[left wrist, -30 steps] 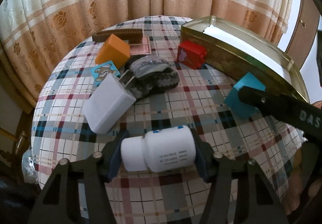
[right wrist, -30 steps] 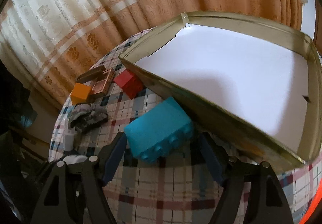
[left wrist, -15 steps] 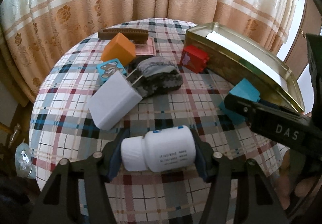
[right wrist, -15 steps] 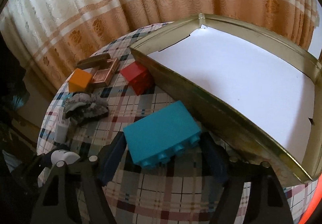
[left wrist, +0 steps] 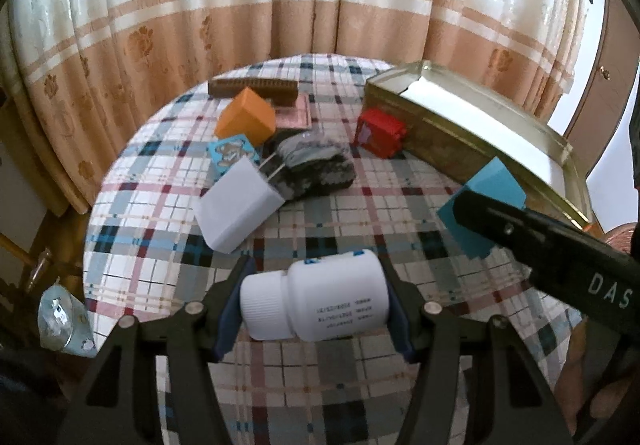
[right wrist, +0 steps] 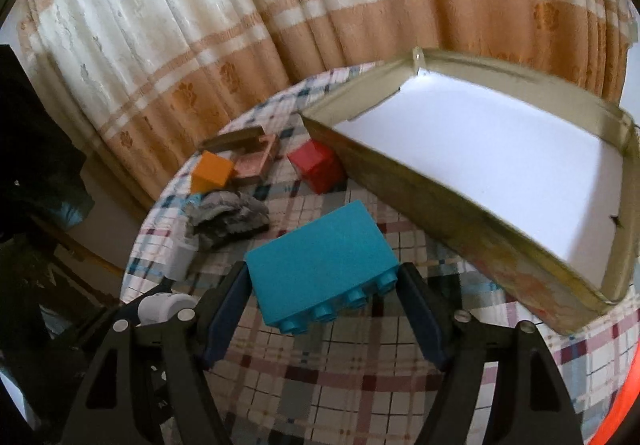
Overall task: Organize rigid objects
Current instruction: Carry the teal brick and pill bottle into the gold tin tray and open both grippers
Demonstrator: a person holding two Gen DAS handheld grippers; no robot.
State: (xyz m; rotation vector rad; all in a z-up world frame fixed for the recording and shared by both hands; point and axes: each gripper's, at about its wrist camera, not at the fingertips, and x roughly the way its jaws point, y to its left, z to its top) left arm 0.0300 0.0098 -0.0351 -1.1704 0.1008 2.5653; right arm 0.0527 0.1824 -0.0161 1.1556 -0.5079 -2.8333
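Right gripper's arm [left wrist: 560,257] is covering part of the blue block [left wrist: 486,201]. White bottle's [left wrist: 320,295] label print is reading too small. Tin's [right wrist: 440,201] near corner is blurring.

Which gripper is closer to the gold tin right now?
Right. The right gripper, holding the blue brick, is just beside the gold tin; the left gripper, holding the white bottle, sits farther back.

smooth white plastic bottle [left wrist: 320,297], matt teal plastic brick [right wrist: 320,265], shiny brass-toned metal tin [right wrist: 440,201], woven plaid tablecloth [left wrist: 160,237]
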